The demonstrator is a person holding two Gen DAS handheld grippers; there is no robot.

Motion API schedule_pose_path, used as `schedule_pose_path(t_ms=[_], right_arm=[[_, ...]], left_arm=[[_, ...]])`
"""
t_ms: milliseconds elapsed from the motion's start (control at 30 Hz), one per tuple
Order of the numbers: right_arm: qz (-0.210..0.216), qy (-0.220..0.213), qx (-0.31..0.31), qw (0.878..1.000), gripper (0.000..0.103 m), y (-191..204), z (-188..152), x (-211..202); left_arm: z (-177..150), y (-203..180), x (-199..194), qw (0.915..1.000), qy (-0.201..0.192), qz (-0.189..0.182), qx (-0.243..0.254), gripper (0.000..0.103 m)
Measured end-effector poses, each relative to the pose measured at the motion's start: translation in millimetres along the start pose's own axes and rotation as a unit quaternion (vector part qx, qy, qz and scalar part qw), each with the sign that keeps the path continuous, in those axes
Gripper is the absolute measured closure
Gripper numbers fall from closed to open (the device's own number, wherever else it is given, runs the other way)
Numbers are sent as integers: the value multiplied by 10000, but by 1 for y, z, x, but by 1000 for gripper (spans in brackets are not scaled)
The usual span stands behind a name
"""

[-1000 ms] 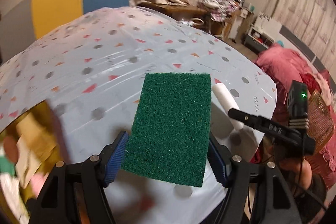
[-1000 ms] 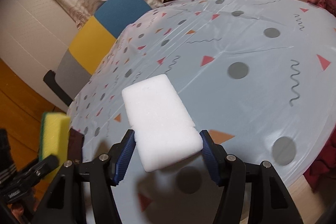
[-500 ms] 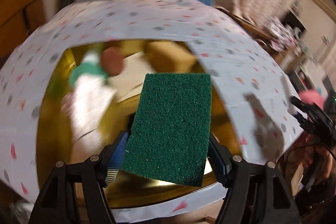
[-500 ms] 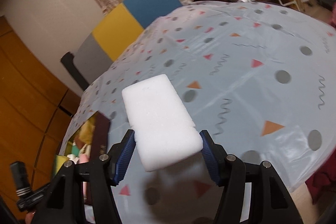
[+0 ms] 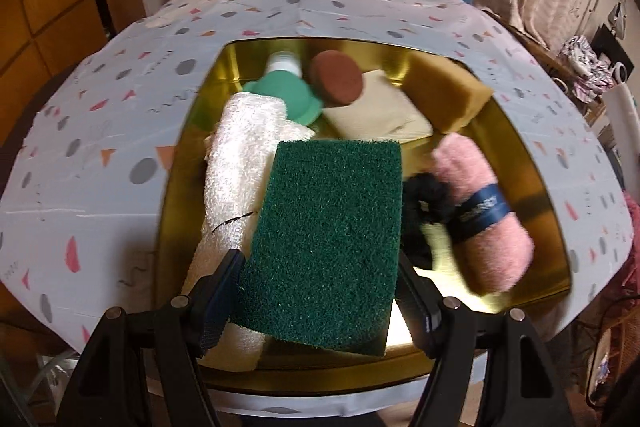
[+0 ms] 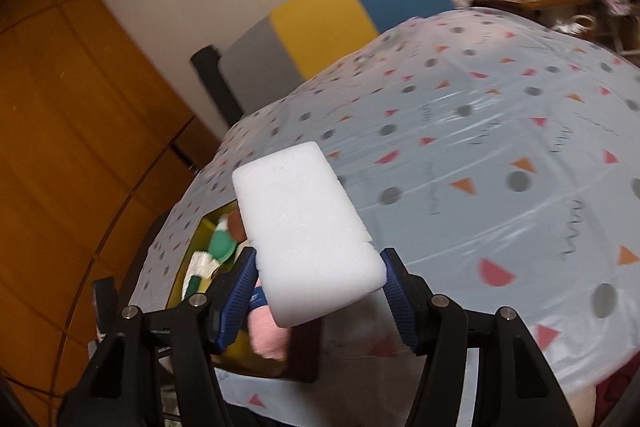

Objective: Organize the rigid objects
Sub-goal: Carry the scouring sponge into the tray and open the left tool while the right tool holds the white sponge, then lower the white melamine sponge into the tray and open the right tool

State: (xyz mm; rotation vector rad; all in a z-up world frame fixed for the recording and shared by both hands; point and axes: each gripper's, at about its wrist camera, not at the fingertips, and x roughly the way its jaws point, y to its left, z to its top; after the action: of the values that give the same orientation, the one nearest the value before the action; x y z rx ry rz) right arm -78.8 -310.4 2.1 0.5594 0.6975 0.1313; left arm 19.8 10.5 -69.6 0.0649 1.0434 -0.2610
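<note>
Green scouring pad [image 5: 328, 247] clamped between left jaws over gold tray [image 5: 516, 155]; white sponge [image 6: 304, 231] clamped between right jaws.

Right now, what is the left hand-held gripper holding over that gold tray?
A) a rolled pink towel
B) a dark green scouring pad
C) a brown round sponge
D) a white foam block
B: the left hand-held gripper is clamped on the dark green scouring pad, held over the gold tray.
</note>
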Motion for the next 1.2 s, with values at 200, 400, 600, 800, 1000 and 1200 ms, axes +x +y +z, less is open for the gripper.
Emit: schedule_pose_path(t_ms=[200, 400, 600, 800, 1000, 1200], right_arm=[[132, 301, -261, 9991, 41, 30, -9, 25], [199, 477, -559, 9971, 41, 58, -13, 40], [250, 651, -709, 9950, 41, 72, -13, 57], [332, 916, -1011, 9901, 41, 96, -18, 84], [78, 1236, -1874, 9744, 41, 121, -12, 118], [-71, 1662, -2663, 9494, 40, 141, -9, 157]], left_arm=[[8, -14, 14, 9995, 156, 29, 258, 29], [1, -28, 14, 9979, 310, -55, 558, 28], [-9, -12, -8, 9988, 162, -187, 414, 21], [-10, 4, -19, 9968, 6, -795, 72, 21], [-3, 27, -47, 9901, -519, -1224, -440, 22], [0, 45, -71, 9900, -925, -841, -655, 22]])
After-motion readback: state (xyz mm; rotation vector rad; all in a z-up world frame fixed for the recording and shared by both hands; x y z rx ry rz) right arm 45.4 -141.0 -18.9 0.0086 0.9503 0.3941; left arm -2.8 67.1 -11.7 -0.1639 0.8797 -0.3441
